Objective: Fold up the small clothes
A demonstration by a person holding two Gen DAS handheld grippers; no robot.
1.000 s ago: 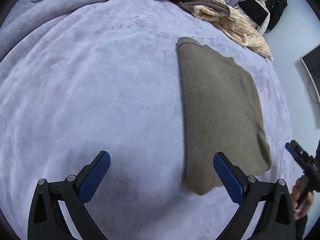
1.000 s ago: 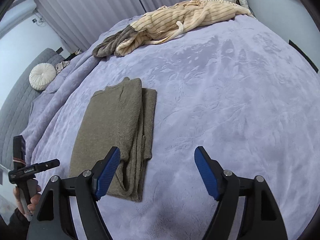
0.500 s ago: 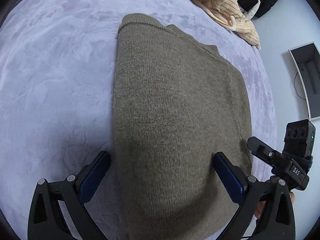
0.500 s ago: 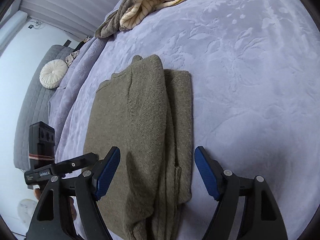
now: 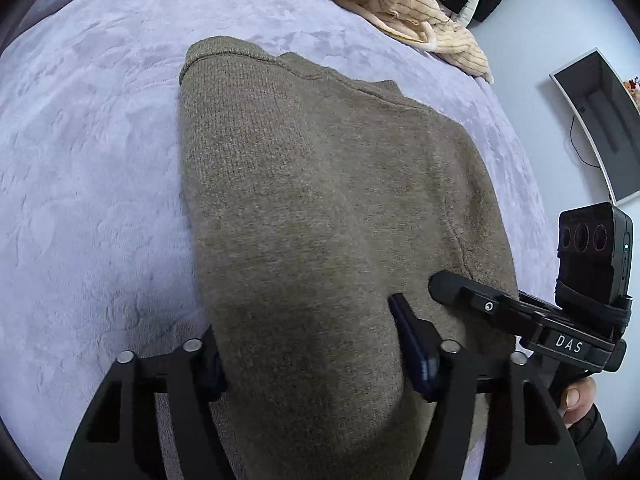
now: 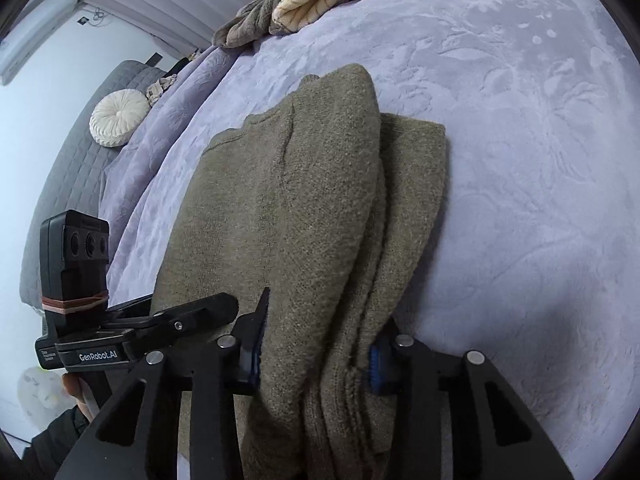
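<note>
A wide bed under a lilac plush blanket (image 5: 80, 168) fills the room's middle. On it lies an olive knitted sweater (image 5: 320, 208), folded into a long strip with its layered edges stacked along one side, as the right wrist view shows. Far back on the blanket sits a heap of cream striped clothes (image 5: 400, 4), well apart from the sweater. A round white cushion (image 6: 116, 118) rests on a grey quilted piece beside the bed.

Both claws are down at the sweater's near end. The left gripper (image 5: 312, 360) straddles the left part of that end: its jaws are closing, with the knit bunched up between them; the left pad sits at the sweater's outer edge and the right pad presses into the cloth. The right gripper (image 6: 316, 356) straddles the stacked fold on the right side, its jaws closing too, and the blue pads (image 6: 374, 368) press against the thick layers from either side. A thumb (image 5: 576, 398) of the person shows at the right handle.
</note>
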